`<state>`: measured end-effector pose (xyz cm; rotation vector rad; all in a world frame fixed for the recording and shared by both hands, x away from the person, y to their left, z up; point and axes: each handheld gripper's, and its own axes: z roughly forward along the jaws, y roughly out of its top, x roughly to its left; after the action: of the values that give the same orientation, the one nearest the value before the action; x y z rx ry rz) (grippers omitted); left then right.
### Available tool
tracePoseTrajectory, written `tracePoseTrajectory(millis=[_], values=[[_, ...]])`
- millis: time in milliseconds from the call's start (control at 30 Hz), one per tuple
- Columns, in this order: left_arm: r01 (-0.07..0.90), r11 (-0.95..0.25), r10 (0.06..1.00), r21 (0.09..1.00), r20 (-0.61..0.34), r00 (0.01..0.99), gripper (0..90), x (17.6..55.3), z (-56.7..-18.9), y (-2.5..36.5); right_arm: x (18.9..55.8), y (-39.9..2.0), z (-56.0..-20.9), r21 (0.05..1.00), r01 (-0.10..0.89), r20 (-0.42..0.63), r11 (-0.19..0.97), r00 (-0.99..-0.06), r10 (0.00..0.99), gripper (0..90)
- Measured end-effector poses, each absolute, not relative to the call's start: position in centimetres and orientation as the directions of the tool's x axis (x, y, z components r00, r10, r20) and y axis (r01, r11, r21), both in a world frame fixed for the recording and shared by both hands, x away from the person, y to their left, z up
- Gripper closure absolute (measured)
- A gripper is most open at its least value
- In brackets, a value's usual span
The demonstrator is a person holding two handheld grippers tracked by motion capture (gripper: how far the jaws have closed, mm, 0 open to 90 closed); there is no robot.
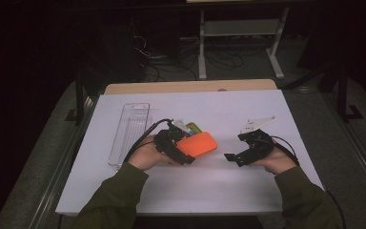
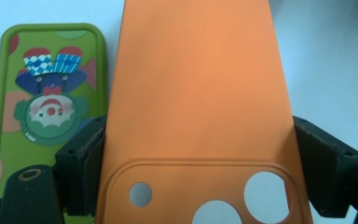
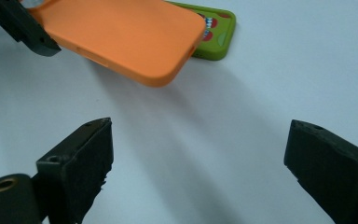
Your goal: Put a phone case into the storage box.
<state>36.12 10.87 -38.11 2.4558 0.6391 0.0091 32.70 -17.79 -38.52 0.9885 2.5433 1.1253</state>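
1. The white table (image 1: 228,181) is lying under everything, and both my hands are working over its middle.
2. A clear plastic tray (image 1: 129,133) is resting on the table's left part, well apart from my right hand and near my left forearm.
3. My left gripper (image 1: 187,153) is clamping the orange phone case (image 1: 198,144) by its camera-hole end; in the left gripper view the jaws are pressing on both long edges of the case (image 2: 191,93), and the case is hanging above the table, casting a shadow in the right gripper view (image 3: 121,32).
4. My right gripper (image 1: 233,157) is hovering just beside the orange case, on its right, jaws standing wide with nothing between them but bare table.
5. A green phone case (image 2: 46,102) with a clown picture is lying flat on the table, just beside and partly under the orange one.
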Motion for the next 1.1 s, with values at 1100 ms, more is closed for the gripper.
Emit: tracePoseTrajectory(millis=[1100], values=[[0.471, -0.703, 0.48, 0.533, -0.133, 0.867, 15.7, 36.5, -38.3, 11.6, 30.9, -16.1, -41.7, 0.804, 0.435, -0.03, 0.406, -0.651, 0.758, 2.8]])
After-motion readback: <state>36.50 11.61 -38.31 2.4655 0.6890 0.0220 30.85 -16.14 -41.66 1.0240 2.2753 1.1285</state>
